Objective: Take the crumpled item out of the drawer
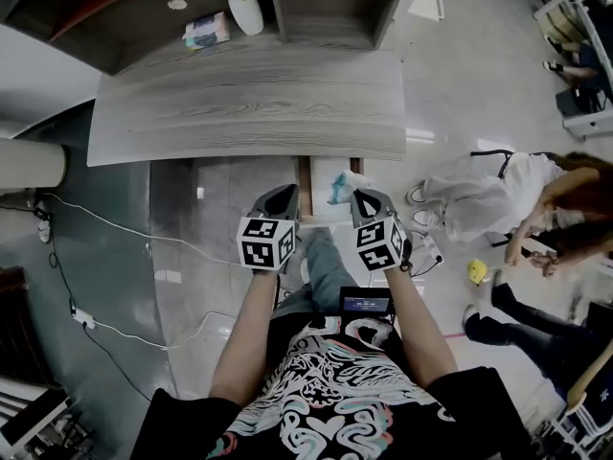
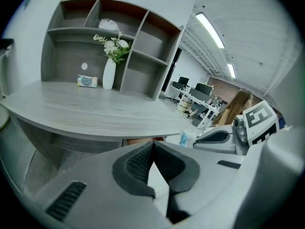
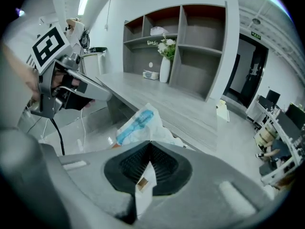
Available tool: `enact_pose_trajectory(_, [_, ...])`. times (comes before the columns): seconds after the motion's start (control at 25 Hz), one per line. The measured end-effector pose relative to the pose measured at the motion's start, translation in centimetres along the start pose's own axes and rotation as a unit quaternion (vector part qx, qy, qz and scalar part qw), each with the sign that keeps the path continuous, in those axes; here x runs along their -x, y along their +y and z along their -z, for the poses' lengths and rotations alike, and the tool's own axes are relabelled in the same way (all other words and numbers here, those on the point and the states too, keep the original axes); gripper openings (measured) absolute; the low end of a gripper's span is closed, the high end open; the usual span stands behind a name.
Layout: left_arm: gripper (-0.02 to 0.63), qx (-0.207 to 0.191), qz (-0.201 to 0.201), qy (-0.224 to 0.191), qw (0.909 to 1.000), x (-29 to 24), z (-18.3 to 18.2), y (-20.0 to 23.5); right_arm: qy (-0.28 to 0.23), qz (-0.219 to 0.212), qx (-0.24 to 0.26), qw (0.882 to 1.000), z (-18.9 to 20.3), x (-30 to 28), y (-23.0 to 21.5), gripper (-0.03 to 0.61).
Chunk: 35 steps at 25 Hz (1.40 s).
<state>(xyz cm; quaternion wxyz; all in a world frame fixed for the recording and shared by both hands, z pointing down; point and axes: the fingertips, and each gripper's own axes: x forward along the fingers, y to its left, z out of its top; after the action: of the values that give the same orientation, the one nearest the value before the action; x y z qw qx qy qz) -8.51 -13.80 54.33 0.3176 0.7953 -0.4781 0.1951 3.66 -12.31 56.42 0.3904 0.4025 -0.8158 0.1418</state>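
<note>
Left gripper (image 2: 153,144) and right gripper (image 3: 150,144) noted with jaws together, empty; crumpled white-and-blue wrapper (image 3: 137,124), seemingly plastic, lies in pulled-out wooden drawer (image 1: 304,192); right jaws should be opened before descent.

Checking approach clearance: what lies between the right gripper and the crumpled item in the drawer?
Nothing: the crumpled item sits directly past the right gripper, with no object between, as the right gripper view shows.

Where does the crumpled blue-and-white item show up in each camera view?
Head view: crumpled item in the open drawer, centre, below the desk edge.
Left gripper view: small, right of centre, beneath the desk edge.
Right gripper view: centre, just beyond the jaws.
Shared landmark: white vase on the desk.
</note>
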Motion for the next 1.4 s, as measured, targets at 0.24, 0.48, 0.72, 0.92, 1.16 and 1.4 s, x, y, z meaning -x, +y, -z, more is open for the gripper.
enact_pose_trajectory(0.24, [0.0,-0.024,0.002,-0.016,0.9996,1.7,-1.0,-1.3,-0.032,0.018,-0.018,0.999,-1.1,2.7,0.3,0.008])
enact_pose_trajectory(0.48, [0.0,-0.036,0.002,-0.038,0.9986,3.6,-2.1,-2.3,-0.043,0.028,-0.016,0.999,-1.6,4.3,0.9,0.008])
enact_pose_trajectory(0.72, [0.0,-0.035,-0.001,-0.063,0.9974,5.6,-3.2,-2.3,-0.077,0.035,-0.045,0.995,-3.4,6.6,0.7,0.008])
enact_pose_trajectory(0.92, [0.0,-0.04,0.01,-0.088,0.9952,7.7,-4.3,-3.2,-0.106,0.039,-0.078,0.99,-4.4,8.7,0.9,0.008])
enact_pose_trajectory(1.16, [0.0,-0.051,0.019,-0.115,0.9919,9.6,-6.2,-4.7,-0.13,0.06,-0.081,0.986,-4.8,10.9,0.6,0.008])
enact_pose_trajectory(1.4, [0.0,-0.045,0.026,-0.145,0.9881,11.6,-7.5,-5.7,-0.15,0.059,-0.087,0.983,-5.5,12.5,1.4,0.008])
